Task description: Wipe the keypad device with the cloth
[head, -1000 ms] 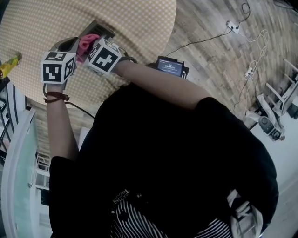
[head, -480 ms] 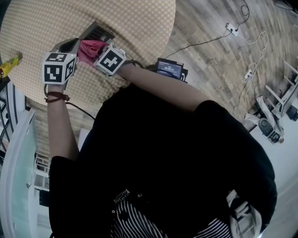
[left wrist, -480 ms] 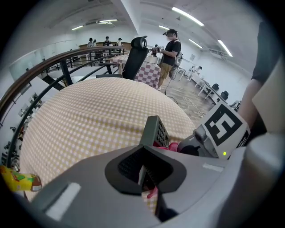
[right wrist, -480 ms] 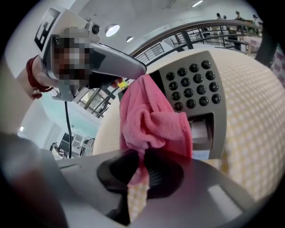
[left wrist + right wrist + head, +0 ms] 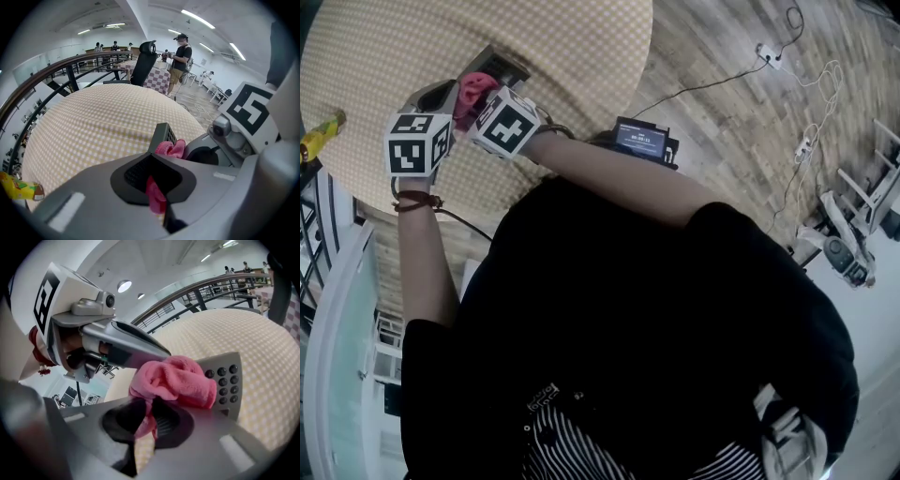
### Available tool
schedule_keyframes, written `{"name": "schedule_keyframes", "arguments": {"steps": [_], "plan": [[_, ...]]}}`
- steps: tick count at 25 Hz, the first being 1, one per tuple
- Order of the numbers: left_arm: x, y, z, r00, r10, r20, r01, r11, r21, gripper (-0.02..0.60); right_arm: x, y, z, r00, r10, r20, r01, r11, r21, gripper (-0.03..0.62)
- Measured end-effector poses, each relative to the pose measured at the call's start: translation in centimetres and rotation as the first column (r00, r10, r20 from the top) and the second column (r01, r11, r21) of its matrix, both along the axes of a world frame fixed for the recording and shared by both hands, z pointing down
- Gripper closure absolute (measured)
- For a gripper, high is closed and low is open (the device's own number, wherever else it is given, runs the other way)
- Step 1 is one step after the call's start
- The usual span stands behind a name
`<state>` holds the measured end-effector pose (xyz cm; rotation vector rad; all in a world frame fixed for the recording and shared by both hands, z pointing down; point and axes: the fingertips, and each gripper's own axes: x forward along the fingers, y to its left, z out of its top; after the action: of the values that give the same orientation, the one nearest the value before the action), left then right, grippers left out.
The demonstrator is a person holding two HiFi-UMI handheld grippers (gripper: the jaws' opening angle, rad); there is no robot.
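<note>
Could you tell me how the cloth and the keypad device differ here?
The cloth is pink and bunched; the keypad device is grey and flat, with dark buttons. The right gripper pinches the cloth; the left gripper holds the keypad device. They touch: the cloth lies on its face.

The pink cloth (image 5: 174, 380) covered the left part of the keypad (image 5: 228, 378), so only a couple of columns of keys showed. Seen from the head, cloth and marker cubes hid all but one corner of it. Where the left gripper (image 5: 153, 164) pinched the keypad sat deep in shadow. A yellow packet (image 5: 18, 187) was cut off by the frame. Print on the small screen (image 5: 639, 137) was too small to read, and the distant people (image 5: 181, 50) were mere shapes.
</note>
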<state>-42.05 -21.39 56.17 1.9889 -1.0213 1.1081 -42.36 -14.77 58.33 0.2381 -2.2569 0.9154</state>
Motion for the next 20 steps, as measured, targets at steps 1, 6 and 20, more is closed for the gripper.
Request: {"name": "schedule_keyframes", "arguments": {"steps": [1,6,20], "plan": [[0.0,0.0,0.0,1.0,0.004,0.003,-0.004,1.0,0.0,0.577,0.2,0.2,0.4,1.0,-0.006,0.0,0.006,1.0,-0.006,0.548],[-0.3,0.1,0.2,1.0,0.009,0.005,-0.009,1.0,-0.005,0.577,1.7,2.3,3.6,0.998,-0.043,-0.046,0.042,0.998,-0.038,0.548],[0.3,0.1,0.1,0.999,0.03,0.03,-0.03,1.0,0.0,0.577,-0.3,0.6,0.1,0.996,-0.086,0.007,0.086,0.996,-0.009,0.547]]}}
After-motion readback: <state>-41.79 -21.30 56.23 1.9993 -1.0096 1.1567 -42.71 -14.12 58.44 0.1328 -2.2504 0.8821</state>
